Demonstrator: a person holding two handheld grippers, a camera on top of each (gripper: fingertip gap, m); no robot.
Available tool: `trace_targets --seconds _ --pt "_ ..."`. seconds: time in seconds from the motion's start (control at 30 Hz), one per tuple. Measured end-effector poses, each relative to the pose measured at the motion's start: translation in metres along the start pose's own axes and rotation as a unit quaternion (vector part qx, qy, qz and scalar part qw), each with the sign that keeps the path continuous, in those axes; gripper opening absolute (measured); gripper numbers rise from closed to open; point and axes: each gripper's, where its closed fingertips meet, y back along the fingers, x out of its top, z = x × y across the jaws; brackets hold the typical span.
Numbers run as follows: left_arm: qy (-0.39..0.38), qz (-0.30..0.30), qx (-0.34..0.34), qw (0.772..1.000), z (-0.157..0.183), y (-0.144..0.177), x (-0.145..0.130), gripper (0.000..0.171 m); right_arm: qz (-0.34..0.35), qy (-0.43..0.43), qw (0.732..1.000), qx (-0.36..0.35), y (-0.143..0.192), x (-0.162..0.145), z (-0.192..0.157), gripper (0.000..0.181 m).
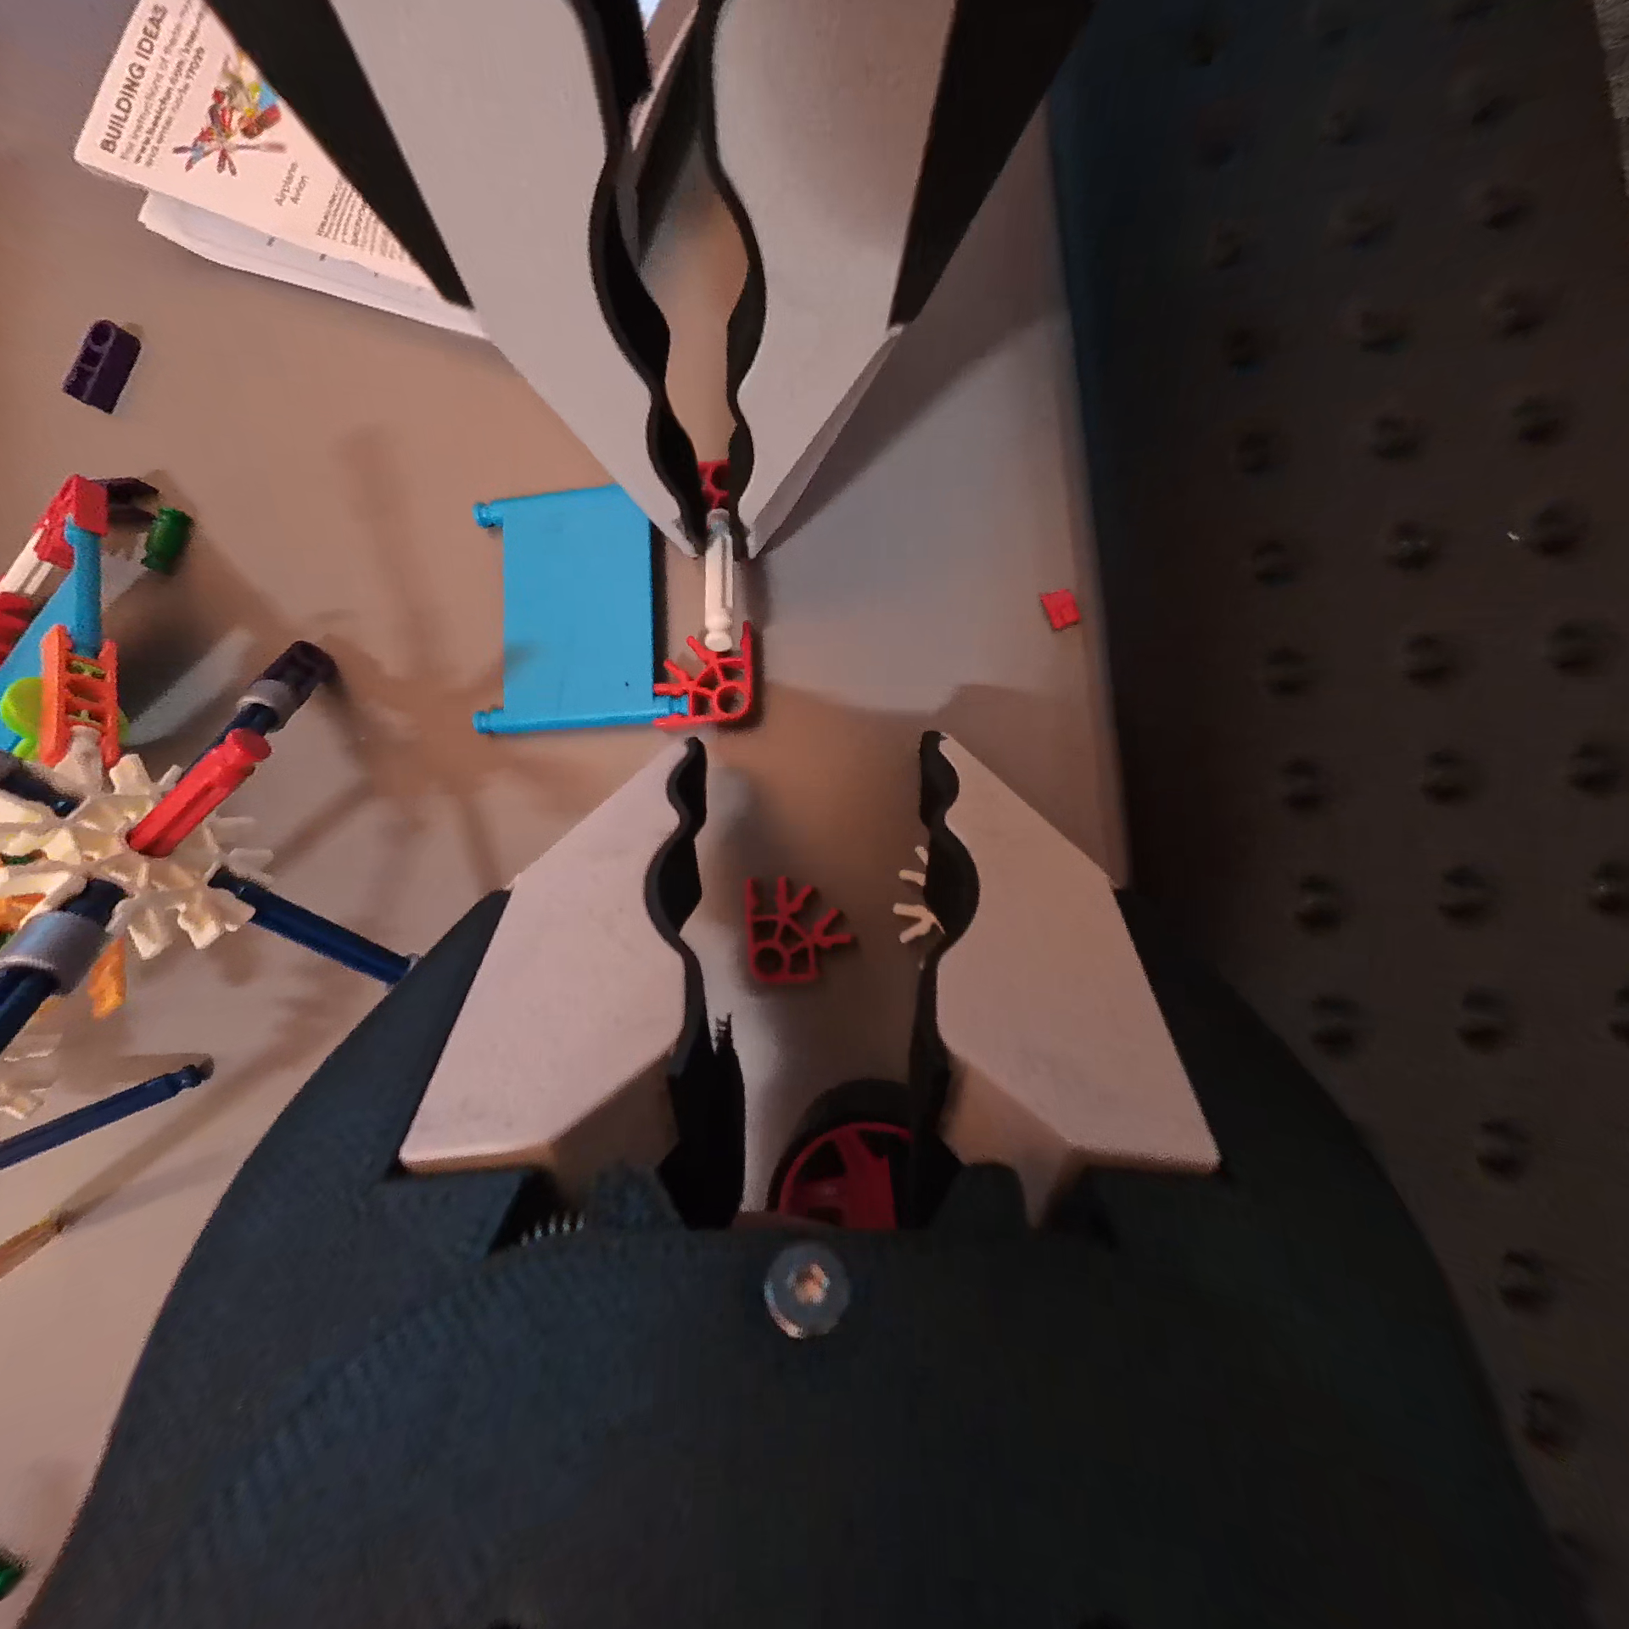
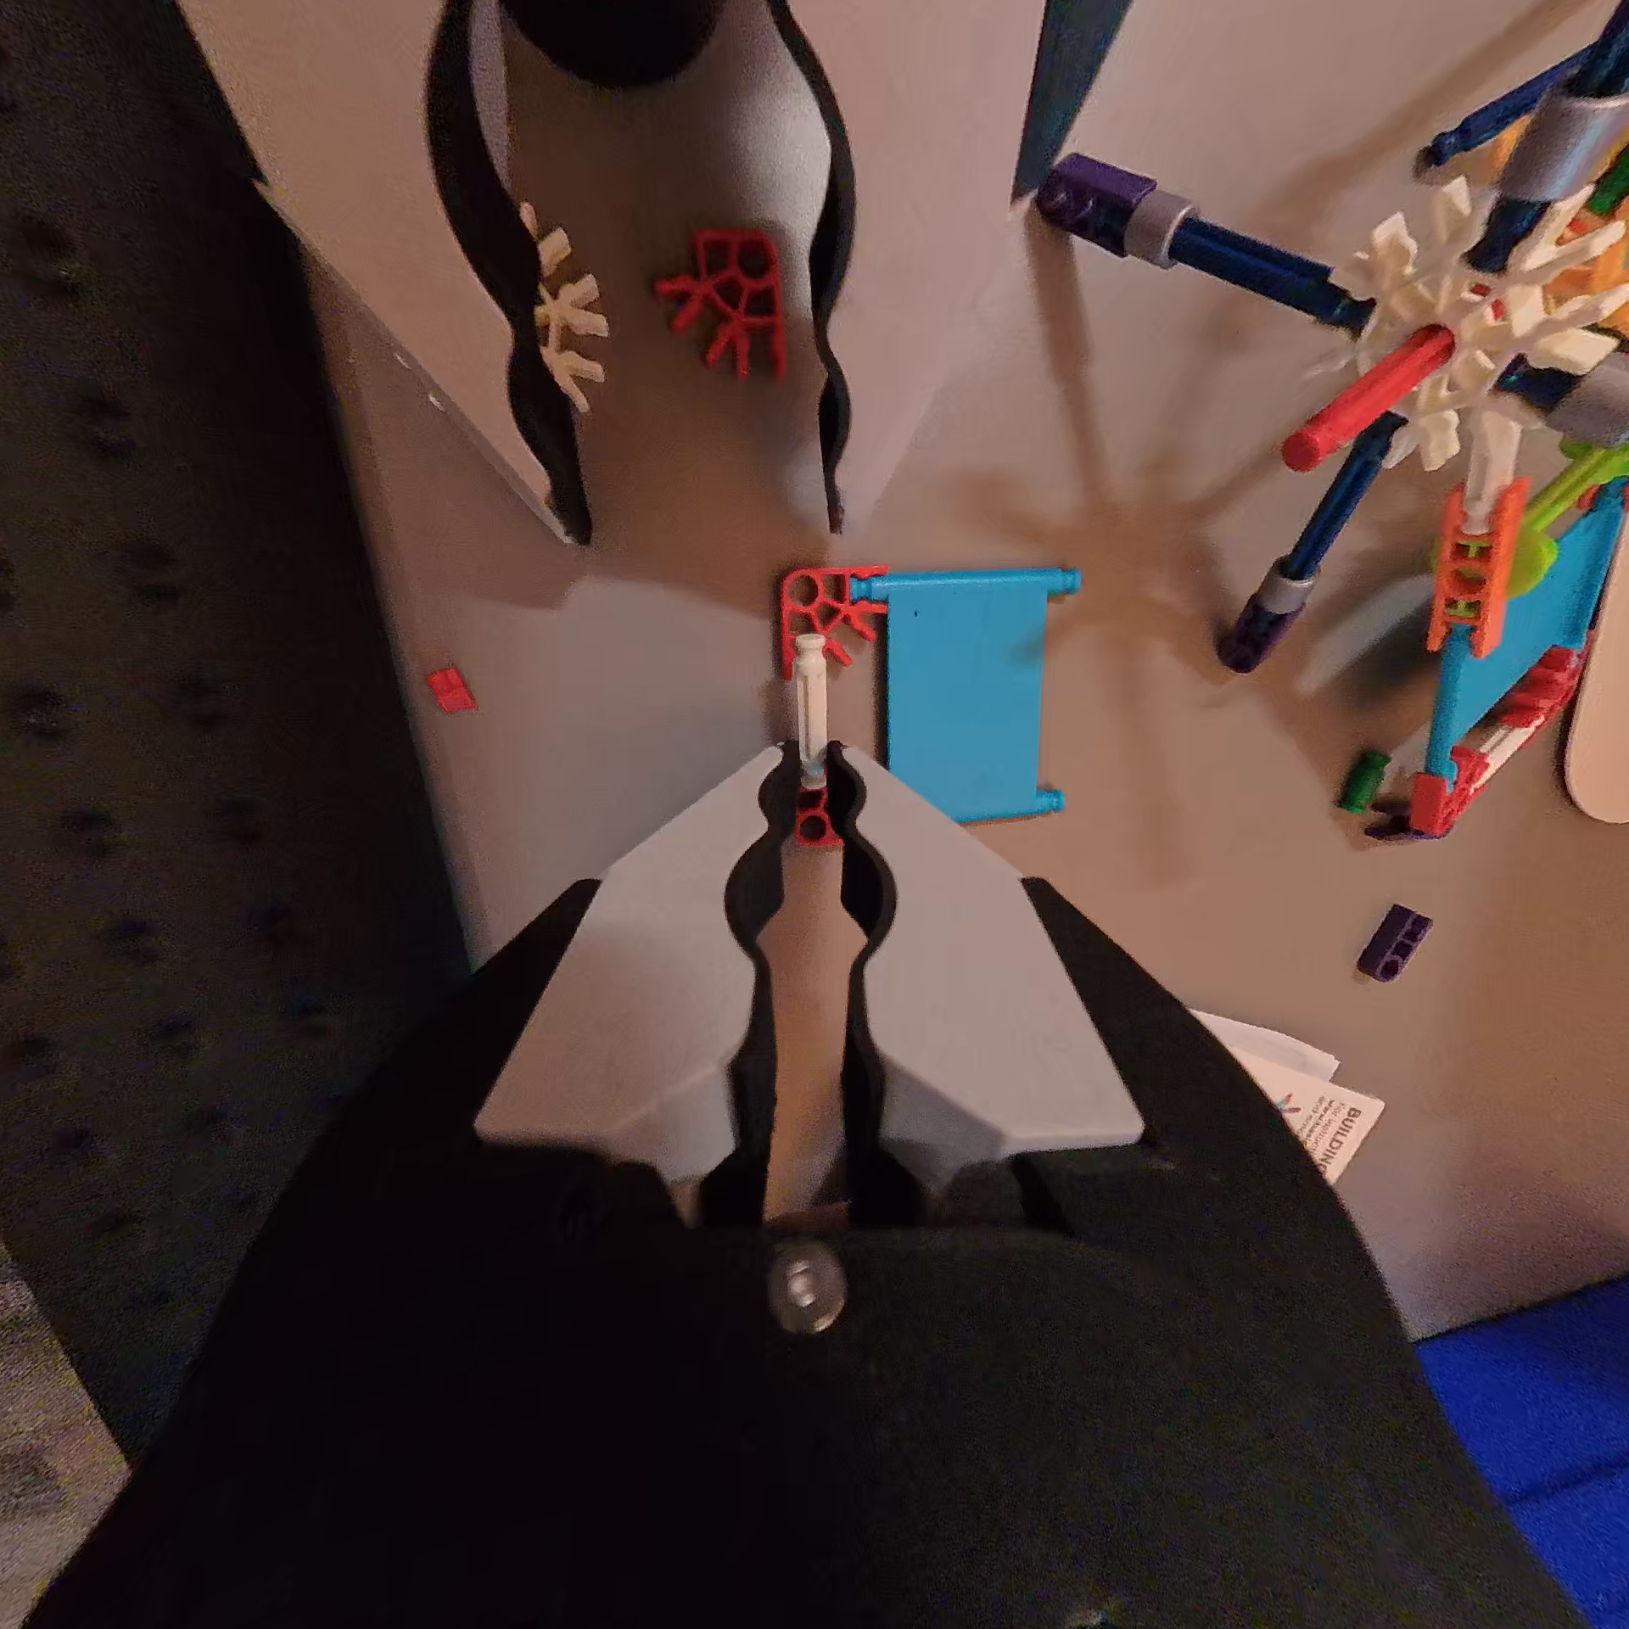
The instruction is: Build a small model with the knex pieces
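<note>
The right hand-held gripper [image 2: 813, 765] pinches a short white rod [image 2: 811, 696], its far end at a red corner connector [image 2: 815, 608] clipped onto a flat blue panel [image 2: 965, 696].

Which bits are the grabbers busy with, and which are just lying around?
In use: right gripper, shut on the white rod; red corner connector at the rod's tip; blue panel clipped to that connector.

Lying about: loose red connector and white connector, between the fingers of the open left gripper; purple block; small red tile; leaflet; colourful model.
</note>
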Motion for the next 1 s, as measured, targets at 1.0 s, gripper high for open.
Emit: trace_targets --seconds 1.0 --pt "-0.1 0.021 0.095 0.99 -0.014 -0.016 0.02 0.011 0.098 -0.07 0.991 0.063 0.003 0.001 0.0 0.0"
